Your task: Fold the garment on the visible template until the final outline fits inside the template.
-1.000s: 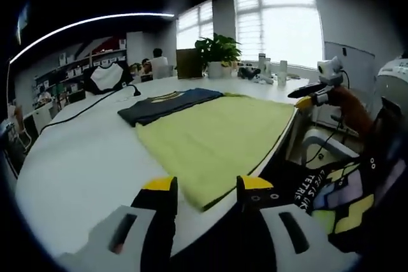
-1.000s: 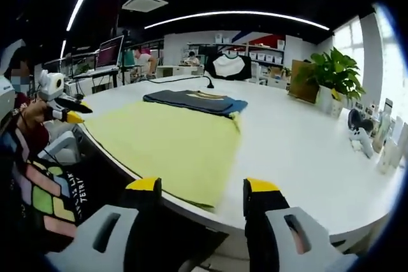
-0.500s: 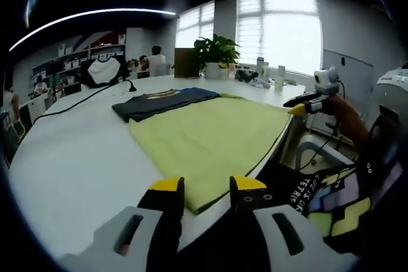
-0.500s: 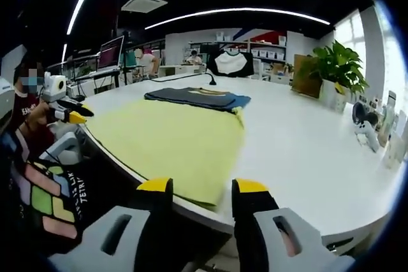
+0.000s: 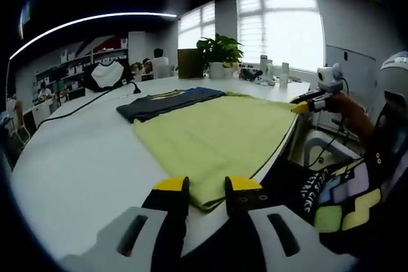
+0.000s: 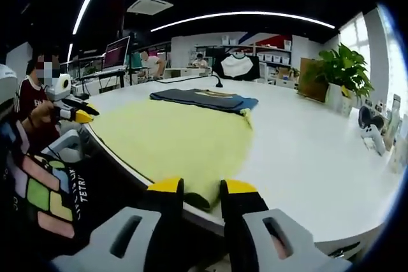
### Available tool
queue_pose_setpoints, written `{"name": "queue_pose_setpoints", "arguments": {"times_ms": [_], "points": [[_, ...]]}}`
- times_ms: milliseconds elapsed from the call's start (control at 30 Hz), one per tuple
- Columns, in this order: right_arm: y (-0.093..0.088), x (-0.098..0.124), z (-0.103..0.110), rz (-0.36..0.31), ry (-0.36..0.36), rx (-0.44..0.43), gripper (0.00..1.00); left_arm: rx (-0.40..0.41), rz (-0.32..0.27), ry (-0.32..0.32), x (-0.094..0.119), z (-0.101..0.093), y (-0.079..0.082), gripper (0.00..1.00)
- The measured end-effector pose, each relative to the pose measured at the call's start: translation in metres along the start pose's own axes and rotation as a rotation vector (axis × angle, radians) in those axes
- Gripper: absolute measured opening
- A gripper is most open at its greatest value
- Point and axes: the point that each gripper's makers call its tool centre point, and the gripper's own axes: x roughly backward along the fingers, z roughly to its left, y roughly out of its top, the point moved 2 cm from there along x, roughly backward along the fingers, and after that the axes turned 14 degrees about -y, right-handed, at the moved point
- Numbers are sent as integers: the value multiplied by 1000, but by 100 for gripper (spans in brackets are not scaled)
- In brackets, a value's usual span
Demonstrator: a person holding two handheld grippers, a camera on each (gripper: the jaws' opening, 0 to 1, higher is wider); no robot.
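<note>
A yellow-green cloth garment (image 5: 217, 135) is spread at frame centre on the white round desk (image 5: 83, 170). Left gripper (image 5: 207, 186) and right gripper (image 6: 201, 187), jaws narrowly parted, are aimed at its near corners, presumably for pinching and folding.

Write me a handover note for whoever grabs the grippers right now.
Left gripper: jaws nearly closed at the near corner of the yellow cloth; grip unclear.
Right gripper: the same at the cloth's other near corner.
The cloth lies flat on the white table, near edge at the table edge. A folded dark garment lies at its far edge.
Done: both near corners approached.
Left: no fold made on the cloth yet; confirm grips, then fold.
</note>
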Motion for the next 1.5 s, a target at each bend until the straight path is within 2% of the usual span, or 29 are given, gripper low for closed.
{"name": "queue_pose_setpoints", "arguments": {"times_ms": [100, 200, 233, 300, 333, 367, 533, 567, 633, 667, 800, 967, 1100, 1267, 1500], "points": [[0, -1, -2, -4, -6, -26, 17, -1, 0, 23, -1, 0, 0, 20], [0, -1, 1, -19, 2, -3, 10, -9, -7, 24, -4, -1, 0, 15], [1, -2, 4, -43, 7, 20, 7, -17, -12, 24, -4, -1, 0, 13], [6, -4, 8, -135, 5, 220, 2, -35, -19, 25, -6, -1, 1, 9], [5, -3, 9, -136, -4, 245, 1, -35, -21, 26, -6, -1, 1, 9], [4, -3, 10, -109, -13, 201, 1, -40, -25, 31, -6, 0, 2, 7], [4, -3, 6, -81, -28, 153, 0, -52, -40, 8, -5, -1, 2, 5], [4, -3, 6, -84, -28, 149, 0, -8, -59, -17, -5, -4, 3, 5], [4, -2, 5, -84, -18, 126, 0, 49, -110, -25, -2, -2, 7, 4], [5, -1, 4, -82, -7, 93, 0, 48, -148, -29, 0, -1, 13, 4], [13, 0, 2, -95, -4, 47, 0, 19, -170, -26, 4, 1, 22, 4], [36, 9, 0, -146, -4, 7, 0, 14, -217, -14, 11, 4, 39, 4], [55, 15, 0, -195, -20, 33, 0, -26, -242, 3, 17, 4, 56, 4], [73, 18, -1, -235, -26, 52, 0, -114, -250, 29, 26, 6, 80, 4], [106, 18, -4, -310, -38, 76, 0, -174, -277, 53, 34, 12, 109, 4]]}}
